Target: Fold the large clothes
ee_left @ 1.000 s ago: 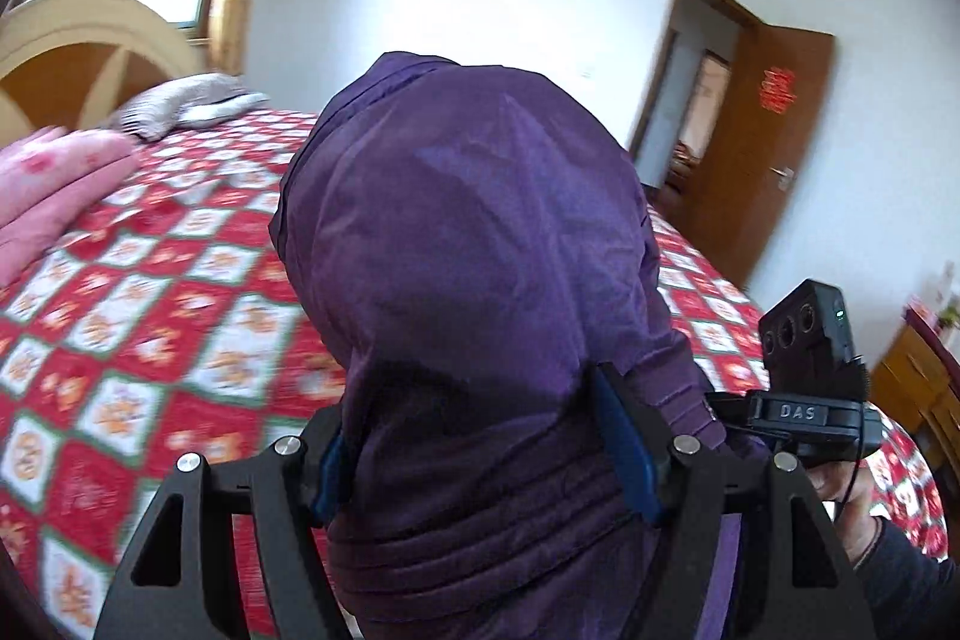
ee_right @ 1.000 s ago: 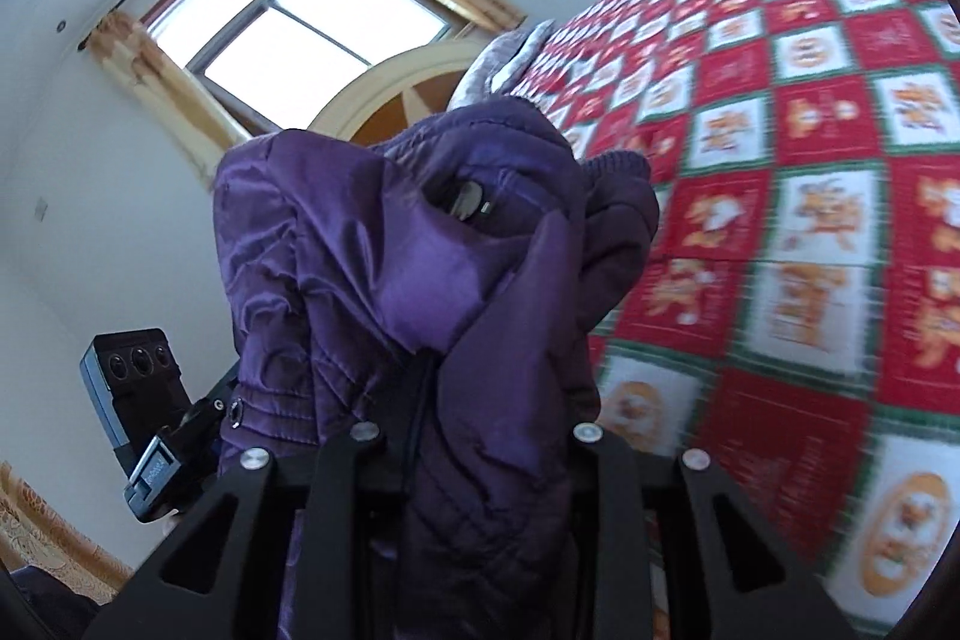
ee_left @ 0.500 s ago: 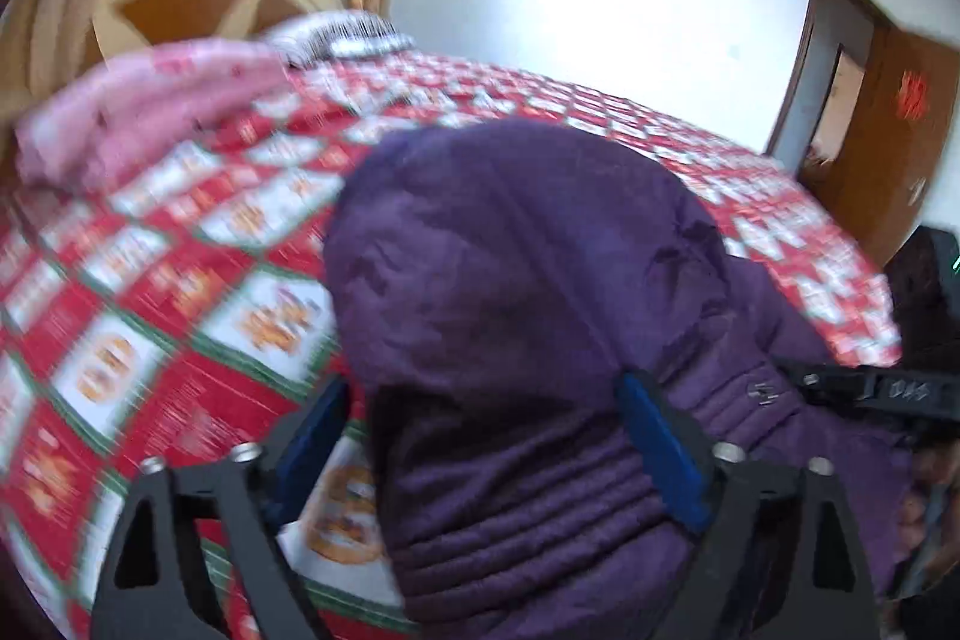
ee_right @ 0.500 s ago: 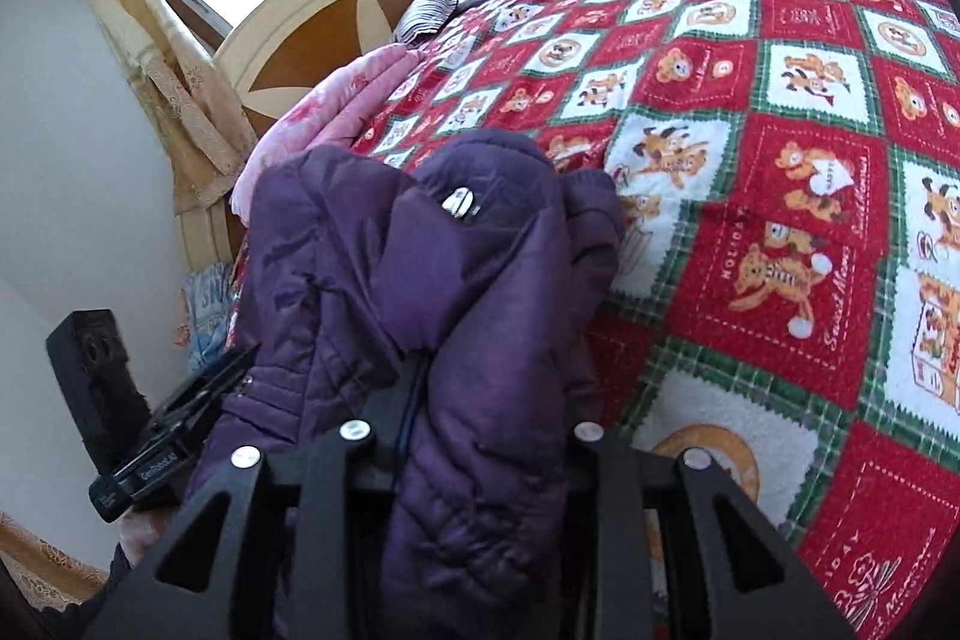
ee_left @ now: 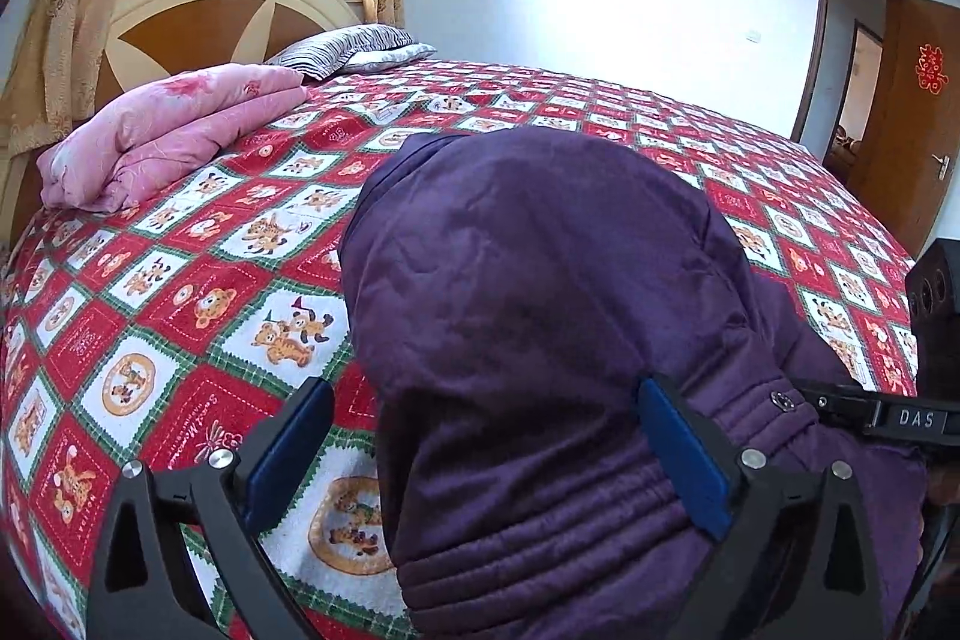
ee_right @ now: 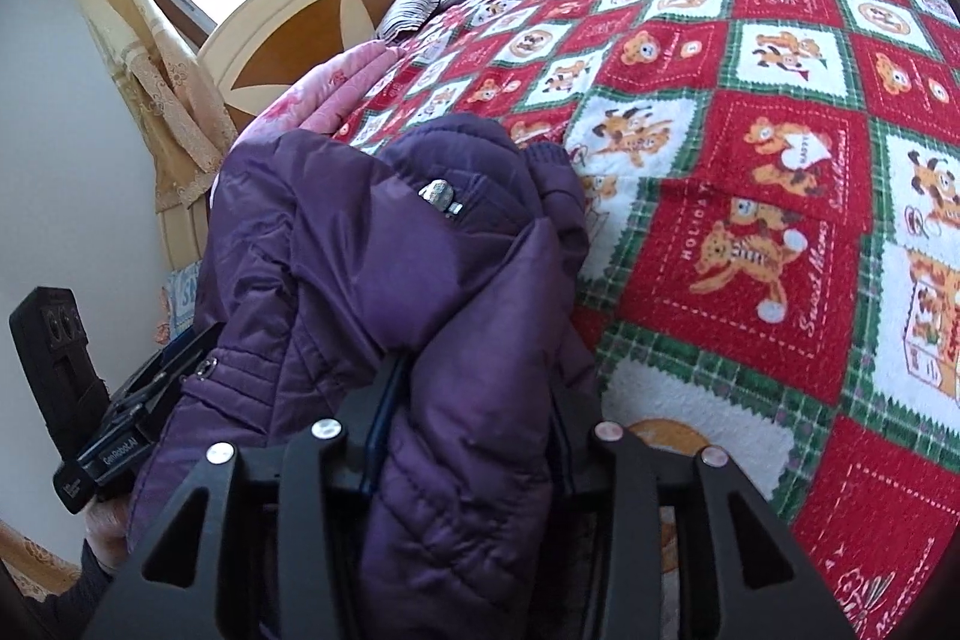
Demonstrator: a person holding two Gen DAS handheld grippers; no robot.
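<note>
Clearly the purple padded jacket (ee_left: 540, 316) is soft, bulky and slick-shelled, so it will slump and slide; I judge the ribbed hem or a seam the surest hold. It lies heaped on the red patchwork bedspread (ee_left: 198, 292), running between both sets of jaws. The left gripper (ee_left: 486, 460) is opening to its widest, left pad clear of the cloth. The right gripper (ee_right: 474, 412) is opening slightly, fabric bunched between. 1 second earlier, both held it aloft.

Both grippers are black, with open triangular cut-outs in the fingers and silver round screw heads on top. The left gripper (ee_left: 483, 451) carries flat blue pads (ee_left: 684, 463). The right gripper (ee_right: 468, 421), beside the purple jacket (ee_right: 384, 292), shows a thin blue pad edge.
</note>
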